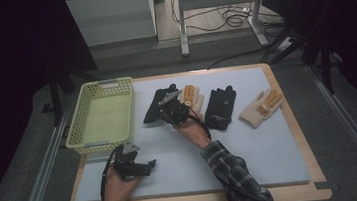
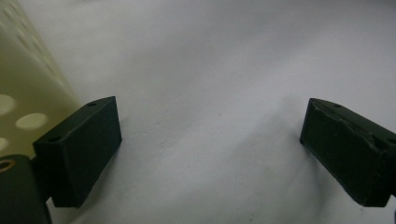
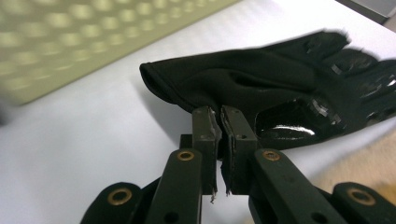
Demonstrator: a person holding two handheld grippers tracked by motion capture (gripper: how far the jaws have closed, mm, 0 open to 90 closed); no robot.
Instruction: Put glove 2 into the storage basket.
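Note:
Four gloves lie in a row on the pale mat (image 1: pixel 253 158). From the left they are a black glove (image 1: pixel 154 105), a cream glove with orange fingers (image 1: pixel 192 96), a second black glove (image 1: pixel 220 107) and a second cream glove (image 1: pixel 261 106). My right gripper (image 1: pixel 166 108) is shut on the leftmost black glove (image 3: pixel 261 79). In the right gripper view its pads (image 3: pixel 219 116) pinch the glove's near edge, and the cuff end stands off the mat with a shadow under it. My left gripper (image 1: pixel 146 167) rests near the front left, jaws wide open (image 2: pixel 210 140) over bare mat.
A pale green perforated basket (image 1: pixel 76 126) stands at the mat's left, close to my left gripper (image 2: pixel 23 93) and beyond the held glove (image 3: pixel 93 37). The cream glove (image 3: pixel 369 158) lies just right of my right gripper. The mat's wooden border (image 1: pixel 299 118) runs along the right.

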